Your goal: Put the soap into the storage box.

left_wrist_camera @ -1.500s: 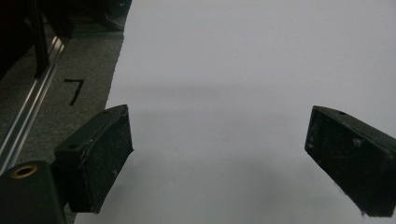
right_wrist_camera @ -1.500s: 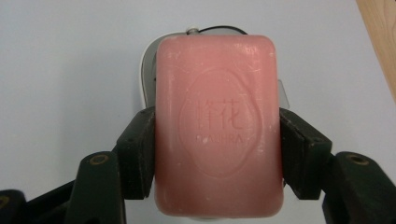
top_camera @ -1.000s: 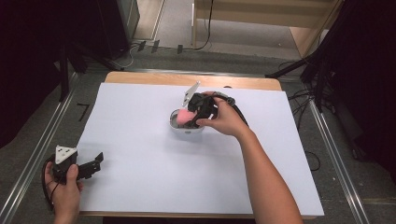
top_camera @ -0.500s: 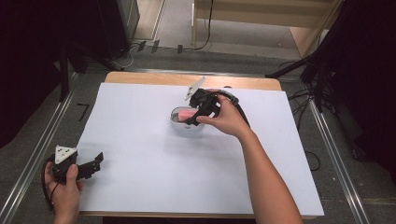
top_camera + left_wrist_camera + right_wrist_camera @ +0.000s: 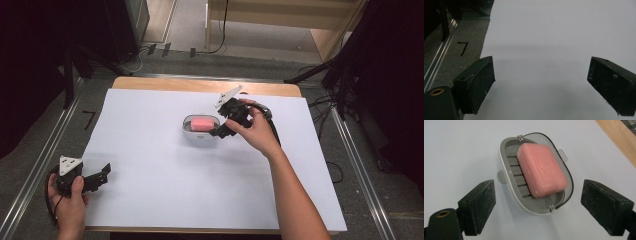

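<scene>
White-covered wooden table (image 5: pixel 150 150): pink rectangular soap bar (image 5: pixel 541 170) lies askew in grey slatted plastic dish (image 5: pixel 509 185) mid-table; right gripper (image 5: pixel 536 207) gapes empty above, left gripper (image 5: pixel 541 82) wide, idle; a pinch risks slippage.

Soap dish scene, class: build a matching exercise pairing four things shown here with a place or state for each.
Column one:
1. pink soap bar
2. soap dish
3. left gripper
4. right gripper

Column two:
A. open, near the table's front left corner
B. lying on a slatted tray
C. open, beside the dish
D. grey, mid-table on white paper

Pairs: 1-B, 2-D, 3-A, 4-C
</scene>
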